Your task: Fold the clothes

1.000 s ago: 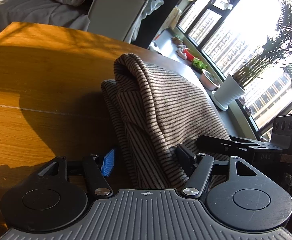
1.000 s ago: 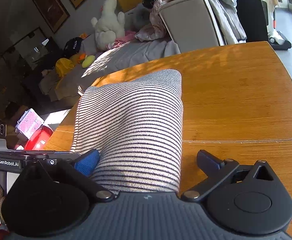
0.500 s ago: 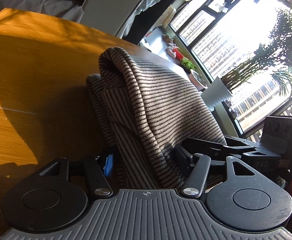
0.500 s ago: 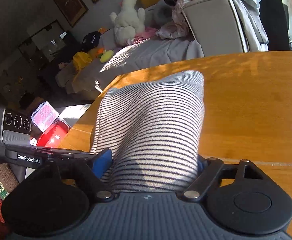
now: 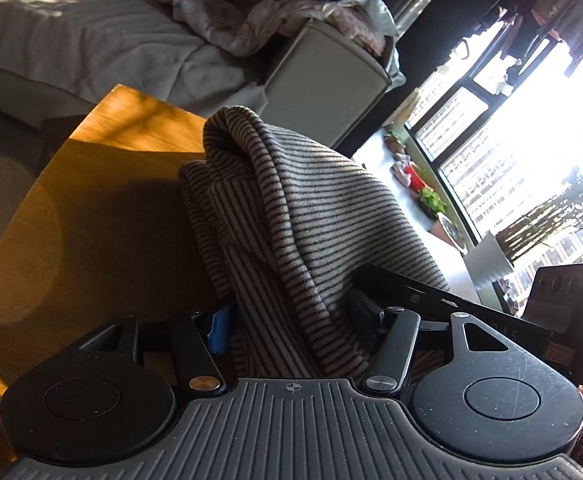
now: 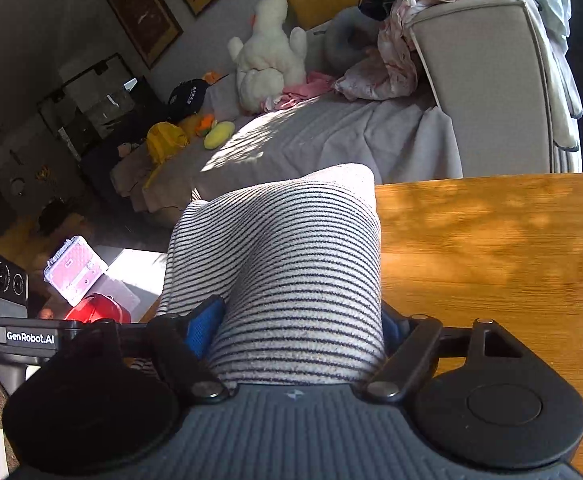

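A folded striped garment, beige with thin dark stripes, is held up over the wooden table. My left gripper is shut on one end of it, the cloth bunched between its jaws. My right gripper is shut on the other end of the striped garment, which arches forward from its jaws. The right gripper's body shows in the left wrist view, close beside the left one. The fingertips of both are hidden by cloth.
The wooden table stretches to the right in the right wrist view. Behind it stand a beige armchair piled with clothes and a grey sofa. Windows and potted plants lie to the right.
Both grippers closed tighter on the striped garment and lifted it, tilting upward. The table has dropped lower in both views and more of the room shows.
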The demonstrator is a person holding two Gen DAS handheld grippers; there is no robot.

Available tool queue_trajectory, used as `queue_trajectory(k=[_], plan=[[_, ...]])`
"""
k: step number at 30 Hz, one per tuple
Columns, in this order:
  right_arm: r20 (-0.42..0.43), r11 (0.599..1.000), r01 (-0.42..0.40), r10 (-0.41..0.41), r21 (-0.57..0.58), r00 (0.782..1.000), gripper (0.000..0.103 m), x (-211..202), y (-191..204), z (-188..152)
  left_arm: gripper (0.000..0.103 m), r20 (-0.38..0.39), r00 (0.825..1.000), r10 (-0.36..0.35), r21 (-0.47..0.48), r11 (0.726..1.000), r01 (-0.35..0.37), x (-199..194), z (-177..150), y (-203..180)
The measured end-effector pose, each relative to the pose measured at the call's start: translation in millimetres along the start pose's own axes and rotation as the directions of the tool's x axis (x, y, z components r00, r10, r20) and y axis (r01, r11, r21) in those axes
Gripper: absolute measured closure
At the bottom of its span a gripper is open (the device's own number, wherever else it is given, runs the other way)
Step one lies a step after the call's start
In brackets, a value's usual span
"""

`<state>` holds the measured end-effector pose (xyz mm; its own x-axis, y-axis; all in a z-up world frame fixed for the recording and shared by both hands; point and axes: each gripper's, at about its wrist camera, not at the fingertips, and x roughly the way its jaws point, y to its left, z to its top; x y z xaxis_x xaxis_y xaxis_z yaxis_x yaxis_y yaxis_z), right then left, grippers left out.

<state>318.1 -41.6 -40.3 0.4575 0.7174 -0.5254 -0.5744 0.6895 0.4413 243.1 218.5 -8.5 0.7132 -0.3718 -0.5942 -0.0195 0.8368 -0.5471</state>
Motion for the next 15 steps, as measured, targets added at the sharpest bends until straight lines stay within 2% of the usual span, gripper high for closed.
queue_trajectory(k=[2,6,8,9,10,12,15], plan=[[0.006,0.999,0.033,-0.033,-0.043,0.999,0.015,-8.0,4.0,0.1,0.039,0.008,1.000,-0.003,0.007,1.000,0.003,-5.4,1.0,-2.3],[0.085,0.987,0.103,-0.093,-0.123,0.992,0.014,-44.5,9.9,-3.1,0.041,0.120,0.993,0.006,0.076,0.997,-0.015,-34.4,17.3,-12.7],[0.136,0.973,0.150,-0.127,-0.177,0.983,0.014,-59.8,16.8,-8.4,0.041,0.157,0.987,-0.038,0.115,0.993,0.020,-43.0,34.0,-25.9],[0.162,0.963,0.174,-0.142,-0.206,0.977,0.017,-66.6,20.9,-11.5,0.041,0.168,0.984,-0.061,0.134,0.990,0.039,-44.3,42.0,-32.8],[0.179,0.953,0.197,-0.157,-0.232,0.971,0.025,-71.3,24.8,-15.0,0.041,0.171,0.983,-0.074,0.144,0.988,0.049,-42.1,47.9,-37.7],[0.166,0.946,0.216,-0.179,-0.242,0.970,0.033,-71.8,28.9,-21.3,0.041,0.134,0.989,-0.060,0.139,0.989,0.041,-21.3,53.8,-40.6],[0.138,0.967,0.198,-0.177,-0.158,0.974,0.033,-70.8,23.5,-31.0,0.043,0.072,0.997,-0.035,0.130,0.991,0.025,12.4,61.9,-43.9]])
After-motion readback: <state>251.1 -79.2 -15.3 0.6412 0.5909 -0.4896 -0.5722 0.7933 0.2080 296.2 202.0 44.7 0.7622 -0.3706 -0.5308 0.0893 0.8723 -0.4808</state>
